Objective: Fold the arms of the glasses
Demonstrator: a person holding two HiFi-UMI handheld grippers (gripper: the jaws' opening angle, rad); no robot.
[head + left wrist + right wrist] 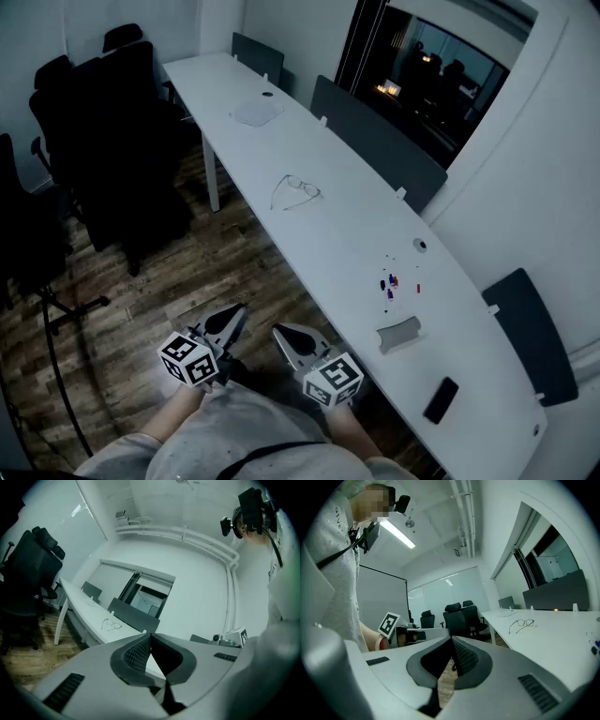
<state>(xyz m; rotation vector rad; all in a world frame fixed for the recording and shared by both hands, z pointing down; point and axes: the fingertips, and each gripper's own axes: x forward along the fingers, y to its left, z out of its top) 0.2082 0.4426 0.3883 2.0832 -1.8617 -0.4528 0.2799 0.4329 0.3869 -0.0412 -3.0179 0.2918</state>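
Glasses (296, 191) lie on white tabletop (342, 246), arms unfolded, well apart from both grippers. Left gripper (234, 317) and right gripper (286, 336) side by side, off tabletop edge, above wood floor (178, 272). Both jaws closed together, nothing between them.

Side by side, left tongs (236, 317) closed, empty; right tongs (284, 336) likewise.

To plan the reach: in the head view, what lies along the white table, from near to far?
Black phone, small grey block, small coloured bits, glasses, flat pale pad.
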